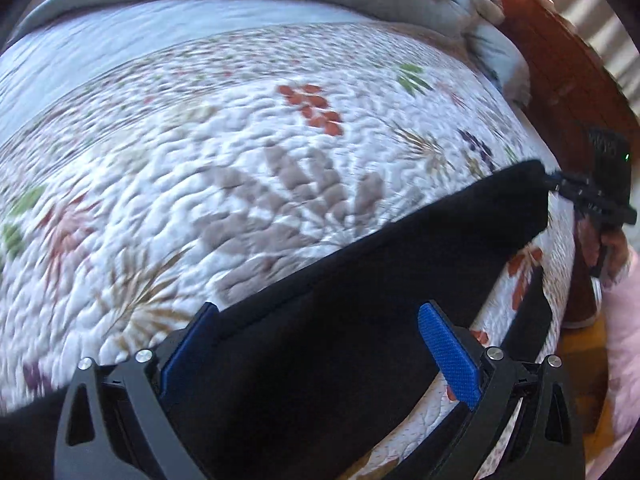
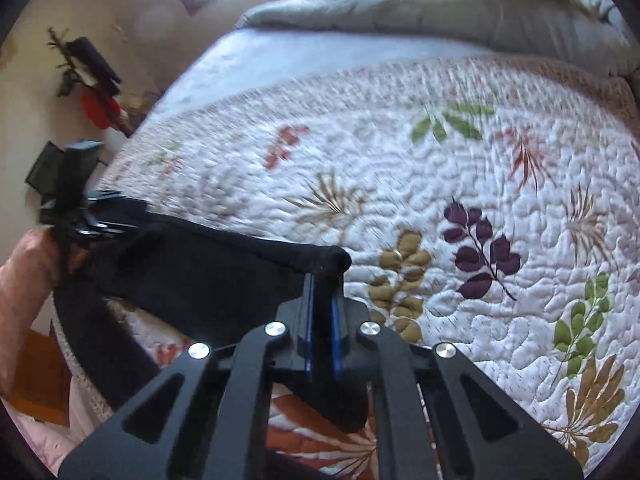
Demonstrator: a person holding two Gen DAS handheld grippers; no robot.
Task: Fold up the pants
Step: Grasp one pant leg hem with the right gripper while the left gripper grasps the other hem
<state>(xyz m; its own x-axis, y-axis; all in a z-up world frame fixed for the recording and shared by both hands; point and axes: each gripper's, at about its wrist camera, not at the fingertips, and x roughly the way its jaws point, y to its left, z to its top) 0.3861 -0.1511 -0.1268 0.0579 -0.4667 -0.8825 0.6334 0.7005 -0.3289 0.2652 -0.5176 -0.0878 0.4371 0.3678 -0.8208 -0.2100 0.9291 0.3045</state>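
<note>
Pants: black pants (image 1: pixel 360 280) stretched in a band above the flowered quilt (image 1: pixel 240 128), one part hanging down over the bed's near edge.
Left gripper: left gripper (image 1: pixel 320 344) has its blue fingers (image 1: pixel 448 356) spread wide, the dark cloth lying between them; a real grip cannot be told.
Right gripper: right gripper (image 2: pixel 322 300) is clenched on a bunched corner of the pants.
Bed: grey comforter (image 2: pixel 460 8) heaped at the far end.
Room: wooden footboard (image 1: pixel 560 60) beside the quilt.

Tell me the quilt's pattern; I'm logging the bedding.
White quilt with scattered green, purple, tan and rust leaf sprigs; the right wrist view shows it best.
</note>
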